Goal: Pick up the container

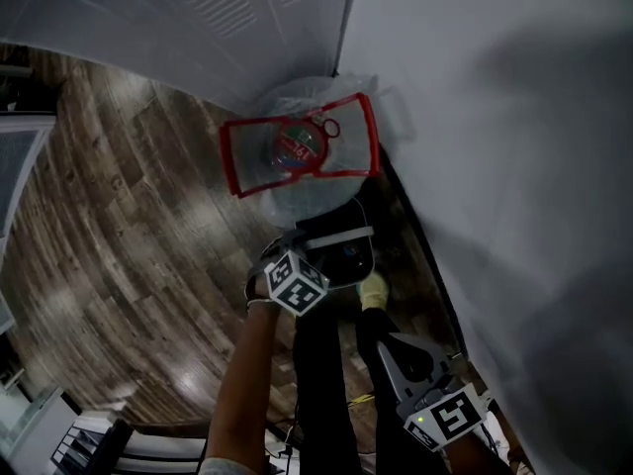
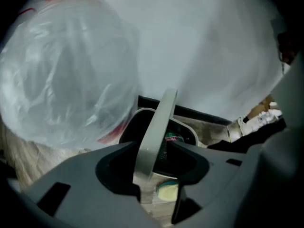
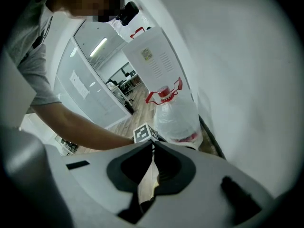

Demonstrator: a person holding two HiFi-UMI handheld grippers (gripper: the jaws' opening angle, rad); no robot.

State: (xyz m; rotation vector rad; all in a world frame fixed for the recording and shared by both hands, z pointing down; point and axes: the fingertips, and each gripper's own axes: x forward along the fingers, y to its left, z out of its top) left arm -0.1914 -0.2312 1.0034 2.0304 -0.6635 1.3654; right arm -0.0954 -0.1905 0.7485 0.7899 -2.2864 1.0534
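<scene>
Our left gripper (image 2: pixel 153 146), jaws wide, straddles the handle (image 2: pixel 159 120) of the container (image 1: pixel 348 253) (right gripper (image 3: pixel 152 148) pinched shut, empty); next we should clamp and lift.

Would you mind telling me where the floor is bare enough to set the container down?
Bare: the wide stretch of wood floor left of the bagged bin and the person's arm. Crowded: the strip along the white wall, where the bin, the dark container, the person's legs and the right hand-held gripper sit close together.
</scene>
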